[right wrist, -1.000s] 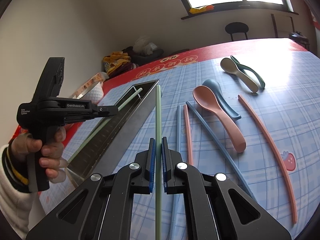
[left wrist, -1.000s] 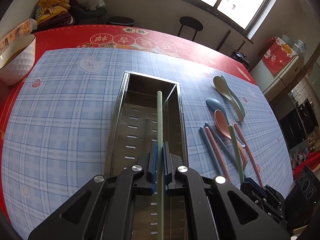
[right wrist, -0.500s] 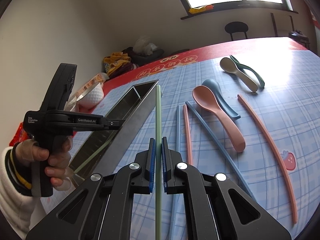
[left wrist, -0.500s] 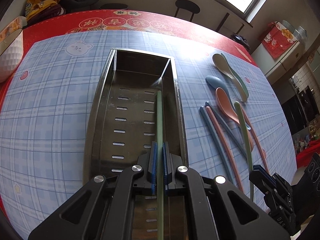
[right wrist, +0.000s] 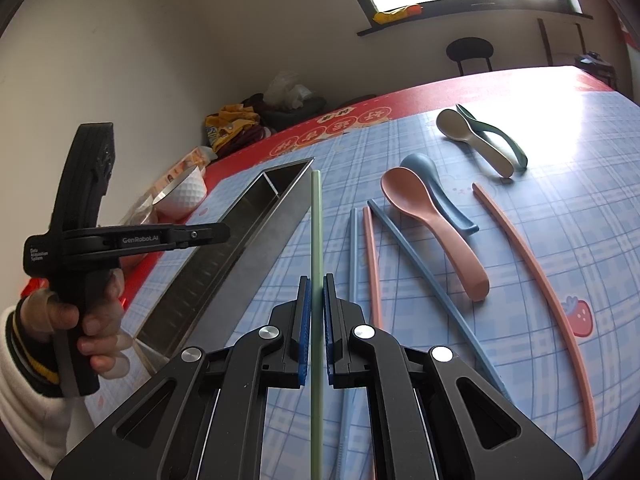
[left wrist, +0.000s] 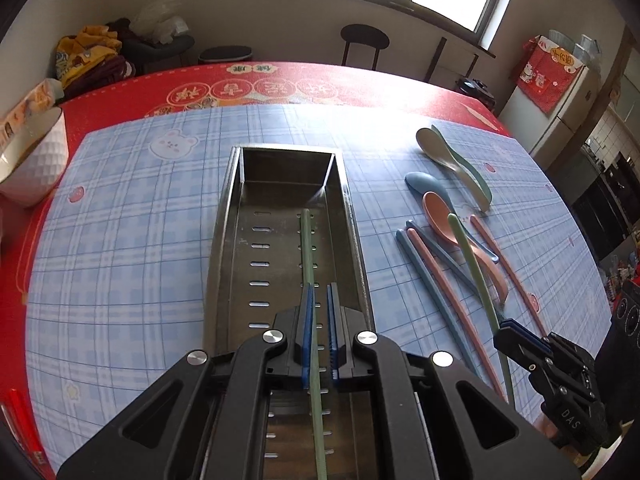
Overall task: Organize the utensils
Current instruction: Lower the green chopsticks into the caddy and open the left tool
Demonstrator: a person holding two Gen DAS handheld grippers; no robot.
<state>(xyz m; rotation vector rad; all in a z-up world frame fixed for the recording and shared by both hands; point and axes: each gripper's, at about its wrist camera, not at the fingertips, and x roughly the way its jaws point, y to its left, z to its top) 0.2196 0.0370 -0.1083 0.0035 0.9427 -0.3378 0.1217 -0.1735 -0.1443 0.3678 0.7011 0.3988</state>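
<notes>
A long steel tray (left wrist: 288, 151) lies lengthwise on the blue checked mat. One green chopstick (left wrist: 307, 248) rests along the tray floor. It passes between the pads of my left gripper (left wrist: 319, 292), whose jaws are opening, with a gap showing beside the stick. My right gripper (right wrist: 316, 282) is shut on a second green chopstick (right wrist: 316, 220), held above the mat just right of the tray (right wrist: 256, 232). The left gripper (right wrist: 218, 233), held by a hand (right wrist: 92, 320), hovers over the tray's near end.
Right of the tray lie a pink spoon (right wrist: 432, 232), a blue spoon (right wrist: 436, 192), a beige spoon (right wrist: 472, 140), a dark green spoon (right wrist: 500, 136) and several blue and pink chopsticks (right wrist: 371, 264). A white bowl (left wrist: 32, 160) stands at the left table edge.
The left jaws have parted from the green chopstick, which now lies in the tray, and the left gripper has drawn back a little. The right gripper has held still.
</notes>
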